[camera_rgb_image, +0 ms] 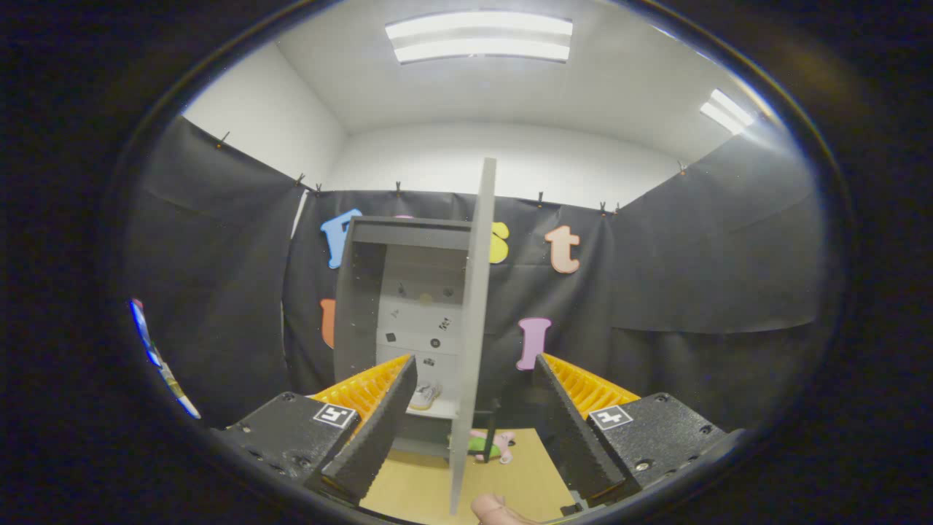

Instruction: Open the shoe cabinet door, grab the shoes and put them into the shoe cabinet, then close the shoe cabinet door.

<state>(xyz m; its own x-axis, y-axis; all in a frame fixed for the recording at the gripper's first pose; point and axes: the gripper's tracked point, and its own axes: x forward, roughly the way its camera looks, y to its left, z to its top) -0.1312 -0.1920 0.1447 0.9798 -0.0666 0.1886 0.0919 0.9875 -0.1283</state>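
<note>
The hand-held gripper [474, 397] is spread wide and grips nothing. The open door [474, 321] stands edge-on between its fingers, touching neither. Beyond them is the cabinet [397, 292], with one shoe [425, 394] on a low shelf inside. Another shoe [494, 445] lies on the surface [423, 496] just past the door's foot. No writing can be read; the small marks on the cabinet's back panel are too small.
</note>
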